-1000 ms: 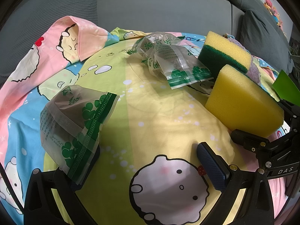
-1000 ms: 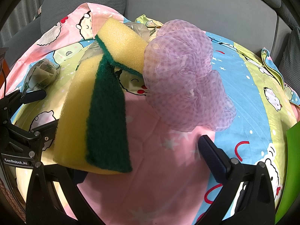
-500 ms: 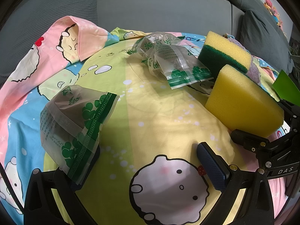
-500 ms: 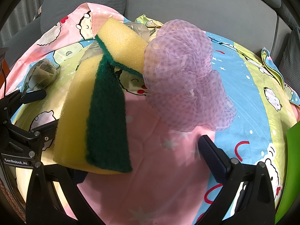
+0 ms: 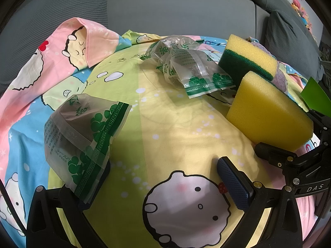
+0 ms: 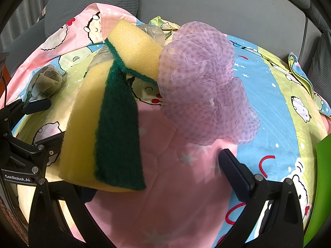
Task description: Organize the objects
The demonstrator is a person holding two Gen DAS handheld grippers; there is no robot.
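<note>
In the left wrist view my left gripper (image 5: 163, 169) stands open over the cartoon-print cloth (image 5: 165, 124). A clear plastic bag with green print (image 5: 82, 136) is draped over its left finger. A second crumpled bag of the same kind (image 5: 186, 66) lies farther back. In the right wrist view my right gripper (image 6: 165, 165) is open, and a yellow sponge with a green scouring side (image 6: 103, 128) leans on its left finger. A second sponge (image 6: 136, 49) lies behind it, touching a purple mesh bath puff (image 6: 202, 82).
The cloth covers a grey sofa (image 5: 175, 10) with cushions (image 5: 289, 35) at the back right. A green sheet edge (image 6: 322, 175) shows at the right. The right gripper's black frame (image 5: 293, 161) sits close beside the left one.
</note>
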